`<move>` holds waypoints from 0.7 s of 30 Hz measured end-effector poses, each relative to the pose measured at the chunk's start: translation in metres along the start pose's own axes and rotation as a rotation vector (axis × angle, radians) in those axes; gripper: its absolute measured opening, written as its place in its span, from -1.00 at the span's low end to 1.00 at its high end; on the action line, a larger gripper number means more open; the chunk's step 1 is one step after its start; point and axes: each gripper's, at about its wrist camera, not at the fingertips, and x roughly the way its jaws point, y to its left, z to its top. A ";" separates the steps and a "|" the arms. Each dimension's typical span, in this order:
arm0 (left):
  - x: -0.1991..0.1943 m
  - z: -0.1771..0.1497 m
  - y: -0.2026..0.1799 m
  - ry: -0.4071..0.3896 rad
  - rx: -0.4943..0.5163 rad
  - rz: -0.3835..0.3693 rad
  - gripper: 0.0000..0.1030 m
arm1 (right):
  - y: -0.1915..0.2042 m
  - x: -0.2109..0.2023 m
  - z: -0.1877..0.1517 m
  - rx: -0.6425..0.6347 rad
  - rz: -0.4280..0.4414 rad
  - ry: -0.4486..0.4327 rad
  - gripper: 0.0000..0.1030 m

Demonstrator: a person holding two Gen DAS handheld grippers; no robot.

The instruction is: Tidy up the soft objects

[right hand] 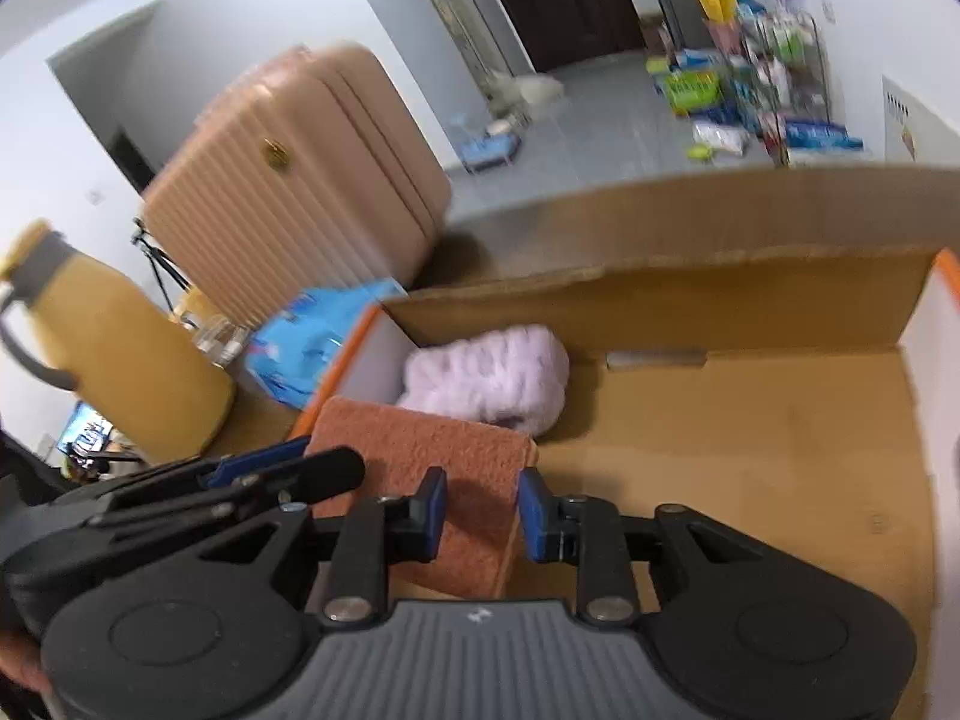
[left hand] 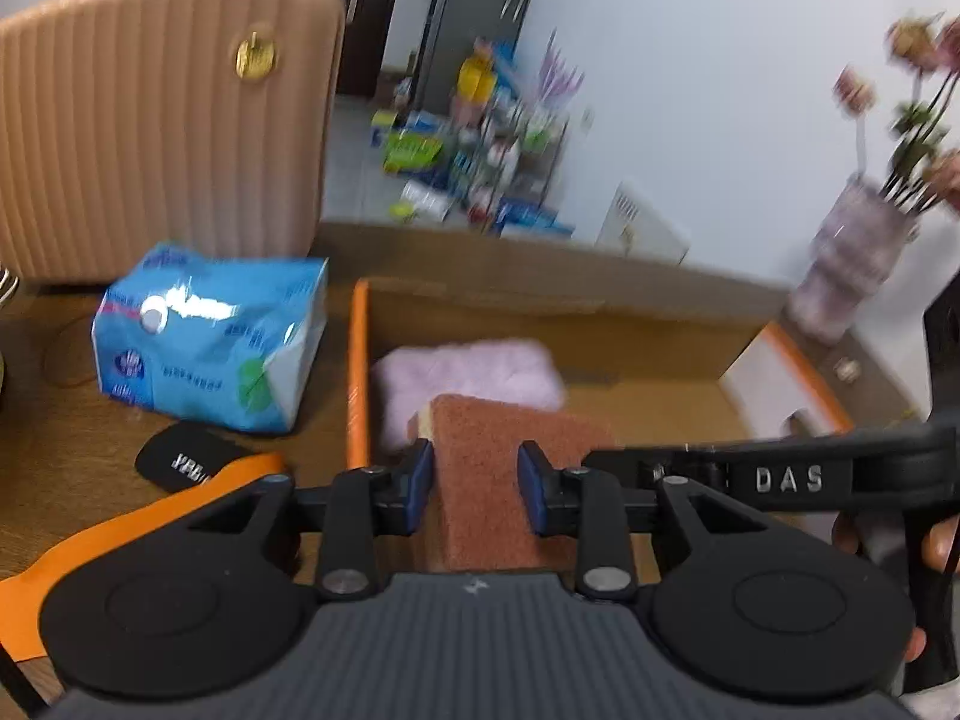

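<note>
We see a pink ribbed suitcase (left hand: 156, 120) standing upright at the far left of the wooden table (left hand: 48, 438), with an open cardboard box (right hand: 750, 420) with orange-edged flaps lying beside it. To the left of the box in the right wrist view stands a yellow thermos jug (right hand: 120, 354) with a grey handle. A blue tissue pack (left hand: 210, 336) lies on the table between the suitcase and the box, near the box's left wall. Inside the box, against its far left corner, rests a fluffy lilac soft item (right hand: 492, 378). Just in front of it, we note the brown scouring sponge (left hand: 498, 468), tilted, over the box floor and close to the left wall. The left gripper (left hand: 474, 495) straddles one end of the sponge with its blue pads; the left pad touches the sponge, the right pad shows a slight gap, so we cannot tell whether the grip is firm. The right gripper (right hand: 483, 513) straddles the other end at a narrow opening; the left pad touches, and the right pad stands just clear of the sponge edge. A black cap-like item (left hand: 180, 462) lies on the table in front of the tissue pack.
</note>
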 end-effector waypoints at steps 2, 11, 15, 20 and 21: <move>0.002 -0.003 -0.002 -0.020 0.054 0.025 -0.38 | 0.000 0.014 -0.001 0.011 -0.004 0.021 -0.42; -0.015 0.003 -0.013 -0.015 0.092 0.042 -0.28 | 0.005 -0.012 0.001 -0.018 0.008 -0.023 -0.26; -0.047 0.005 -0.021 -0.045 0.114 0.044 -0.10 | 0.006 -0.054 -0.001 -0.041 -0.004 -0.056 -0.20; -0.107 0.004 -0.025 -0.098 0.099 0.039 0.24 | 0.007 -0.123 -0.016 -0.085 -0.081 -0.121 0.04; -0.118 0.002 -0.027 -0.109 0.102 0.042 0.25 | 0.006 -0.138 -0.020 -0.088 -0.096 -0.137 0.16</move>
